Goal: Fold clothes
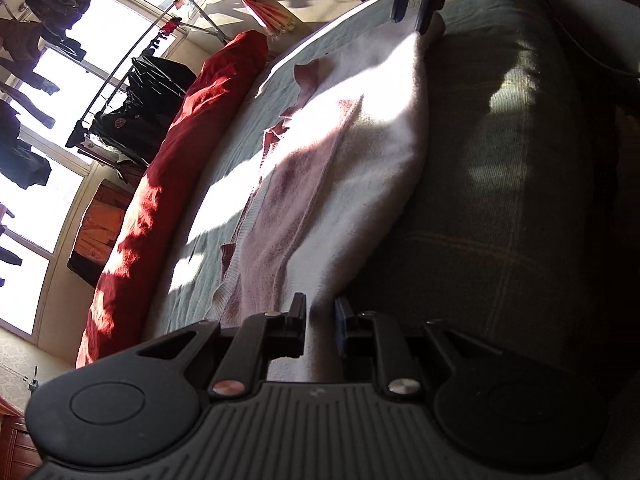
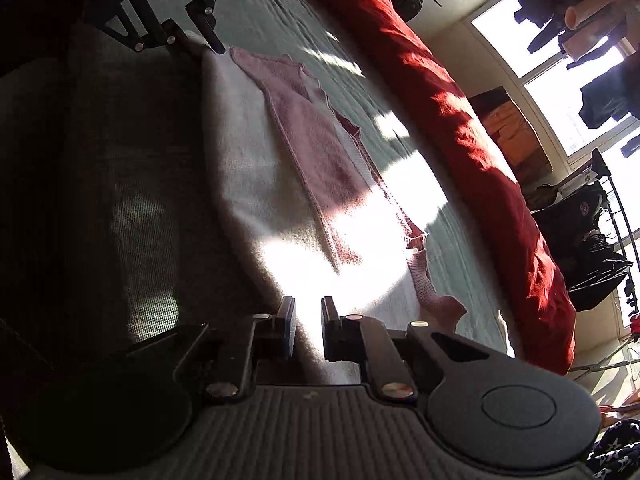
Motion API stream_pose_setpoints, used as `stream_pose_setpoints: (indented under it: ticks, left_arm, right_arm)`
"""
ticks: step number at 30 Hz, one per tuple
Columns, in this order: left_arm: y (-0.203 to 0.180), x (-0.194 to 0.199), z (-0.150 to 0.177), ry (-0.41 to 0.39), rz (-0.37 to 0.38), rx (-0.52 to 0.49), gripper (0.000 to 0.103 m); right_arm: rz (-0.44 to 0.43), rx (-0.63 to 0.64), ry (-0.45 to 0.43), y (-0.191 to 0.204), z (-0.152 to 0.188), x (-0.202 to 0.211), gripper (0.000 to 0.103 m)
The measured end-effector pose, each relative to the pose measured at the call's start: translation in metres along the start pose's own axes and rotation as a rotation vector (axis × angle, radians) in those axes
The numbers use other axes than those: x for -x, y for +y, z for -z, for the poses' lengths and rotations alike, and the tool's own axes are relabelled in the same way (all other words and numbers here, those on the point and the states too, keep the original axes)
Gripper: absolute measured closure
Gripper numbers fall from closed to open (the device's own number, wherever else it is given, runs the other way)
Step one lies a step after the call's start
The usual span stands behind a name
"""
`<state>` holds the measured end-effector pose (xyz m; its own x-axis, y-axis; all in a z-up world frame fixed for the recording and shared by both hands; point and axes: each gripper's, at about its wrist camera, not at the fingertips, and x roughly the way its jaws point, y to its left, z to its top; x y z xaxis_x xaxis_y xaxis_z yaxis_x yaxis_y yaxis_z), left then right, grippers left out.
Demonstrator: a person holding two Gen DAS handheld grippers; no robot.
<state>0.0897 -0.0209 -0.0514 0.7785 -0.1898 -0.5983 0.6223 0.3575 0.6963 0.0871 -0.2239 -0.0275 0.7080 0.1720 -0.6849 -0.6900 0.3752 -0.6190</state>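
A pale pink knit garment (image 1: pixel 340 168) lies flat on the green bedcover (image 1: pixel 500 200), partly folded, with a darker pink panel on top. My left gripper (image 1: pixel 320 314) sits low over the garment's near edge. Its jaws stand slightly apart, cloth shows in the gap, and the pads are not pressing on it. The right gripper (image 1: pixel 408 26) is at the garment's far end. In the right wrist view the same garment (image 2: pixel 288 152) stretches away from my right gripper (image 2: pixel 308 318), which is narrowly open over the sunlit hem. The left gripper (image 2: pixel 204 48) is at the opposite end.
A rumpled red duvet (image 1: pixel 172 168) (image 2: pixel 460 120) runs along the far side of the bed. Beyond it a drying rack with dark clothes (image 1: pixel 140 96) (image 2: pixel 592 240) stands by bright windows. The near strip of bedcover (image 2: pixel 132 200) is in deep shadow.
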Motion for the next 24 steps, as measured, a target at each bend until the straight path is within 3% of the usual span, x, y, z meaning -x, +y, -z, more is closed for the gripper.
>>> stream_pose_setpoints:
  ticks: [4,8,11,16,20,22,24]
  left_arm:
    - [0.009,0.014,-0.003,-0.029,0.008,0.052,0.085]
    - [0.041,0.014,-0.011,-0.096,-0.016,0.216,0.082]
    - [0.052,-0.008,-0.011,-0.103,0.032,0.342,0.081]
    - [0.028,-0.045,0.004,-0.002,0.159,0.414,0.079]
    - [0.025,-0.044,0.028,0.018,0.208,0.564,0.078]
    - [0.036,-0.037,0.031,0.014,0.221,0.619,0.073]
    - [0.052,-0.030,0.030,-0.013,0.194,0.657,0.051]
  right_arm:
    - [-0.014,-0.048,0.033,-0.009,0.014,-0.005,0.083]
    - [-0.005,-0.140,0.003,-0.033,0.015,-0.009,0.076]
    - [-0.035,-0.254,-0.032,-0.053,0.013,-0.022,0.068]
    - [-0.125,-0.414,-0.013,-0.059,0.028,-0.058,0.065]
    - [-0.173,-0.545,0.008,-0.050,0.060,-0.072,0.054]
    - [-0.195,-0.623,-0.009,-0.058,0.067,-0.067,0.052]
    - [-0.213,-0.694,-0.031,-0.067,0.070,-0.061,0.045]
